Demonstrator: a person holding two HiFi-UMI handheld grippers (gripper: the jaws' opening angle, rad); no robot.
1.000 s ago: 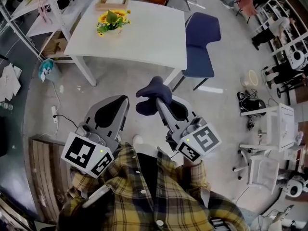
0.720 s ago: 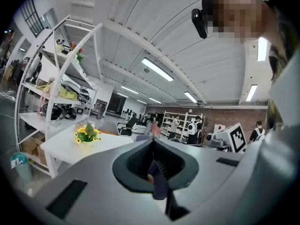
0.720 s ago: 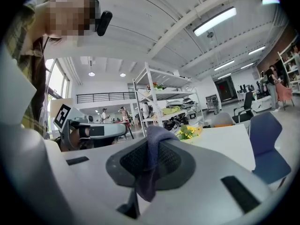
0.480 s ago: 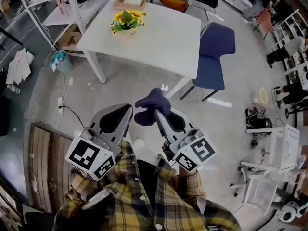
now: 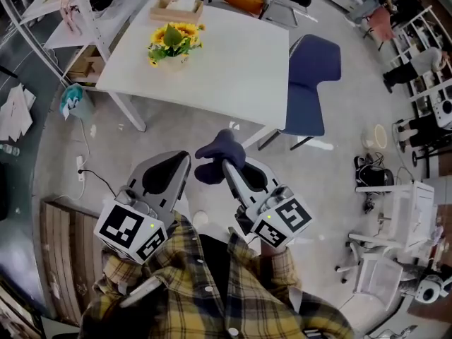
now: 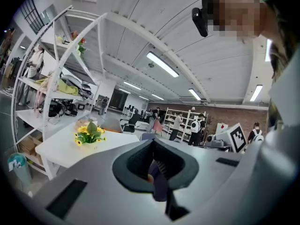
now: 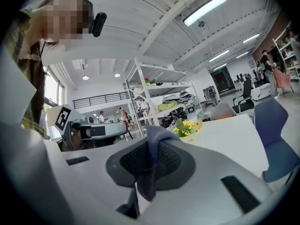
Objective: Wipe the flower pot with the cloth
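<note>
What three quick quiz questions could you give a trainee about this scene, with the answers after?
1. True or false: the cloth is touching the flower pot.
2. Which gripper grips the cloth? A. left gripper B. right gripper C. neither
3. Fill in: the flower pot stands on a white ____.
Key: 1 false, the cloth is well short of the flower pot; 2 B, the left gripper is shut with nothing in it; 3 table.
</note>
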